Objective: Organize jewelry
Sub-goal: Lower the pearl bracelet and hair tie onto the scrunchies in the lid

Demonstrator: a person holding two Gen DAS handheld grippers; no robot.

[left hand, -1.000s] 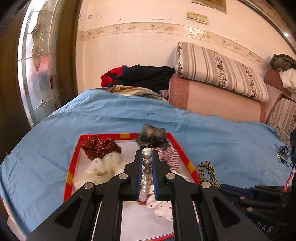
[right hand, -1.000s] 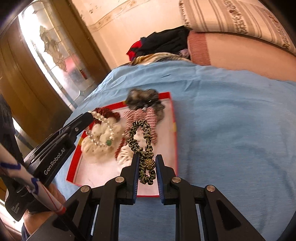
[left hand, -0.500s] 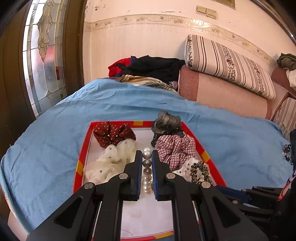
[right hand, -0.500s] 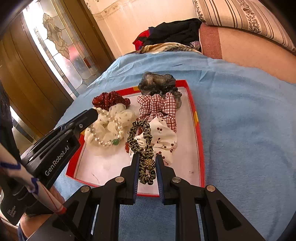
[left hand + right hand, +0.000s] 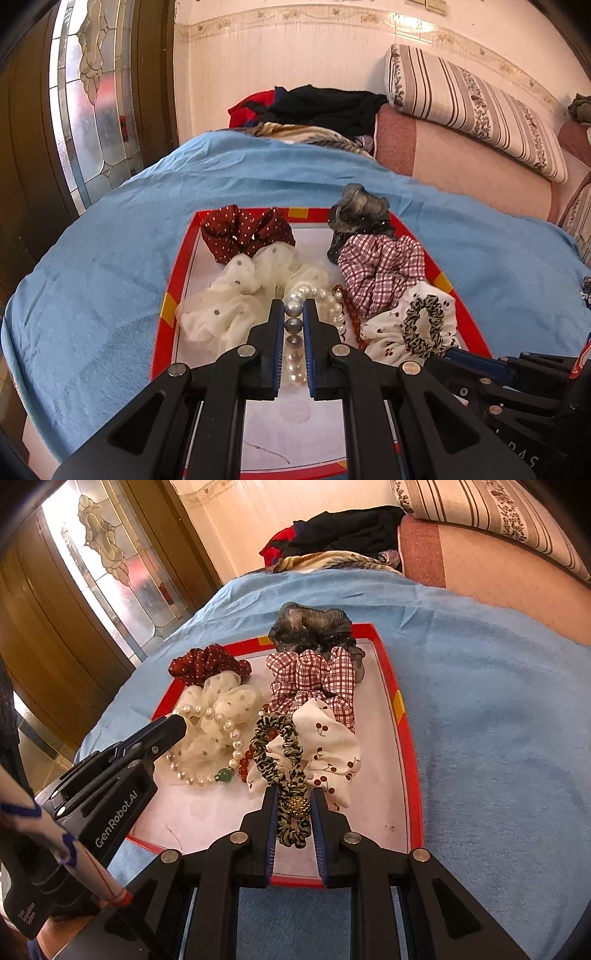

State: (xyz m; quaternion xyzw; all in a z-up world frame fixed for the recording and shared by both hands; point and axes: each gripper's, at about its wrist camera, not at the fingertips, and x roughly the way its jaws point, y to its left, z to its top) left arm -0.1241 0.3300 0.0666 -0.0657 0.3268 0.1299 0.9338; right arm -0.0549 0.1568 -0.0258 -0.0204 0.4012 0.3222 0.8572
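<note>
Fingers of the left gripper (image 5: pixel 294 320) clamp the pearl bracelet (image 5: pixel 207 747) and those of the right gripper (image 5: pixel 294 805) clamp the leopard-print hair tie (image 5: pixel 282 749), both over the red-rimmed tray (image 5: pixel 400 716); release only once each piece lies flat, clear of the neighbouring scrunchies.

two wrist fisheyes look forward and down along their own fingers, low and close over a red tray (image 5: pixel 176 274) on a blue bedspread (image 5: pixel 498 709), the right one slightly right of the left, both sharing tray, bedspread and far wall.
</note>
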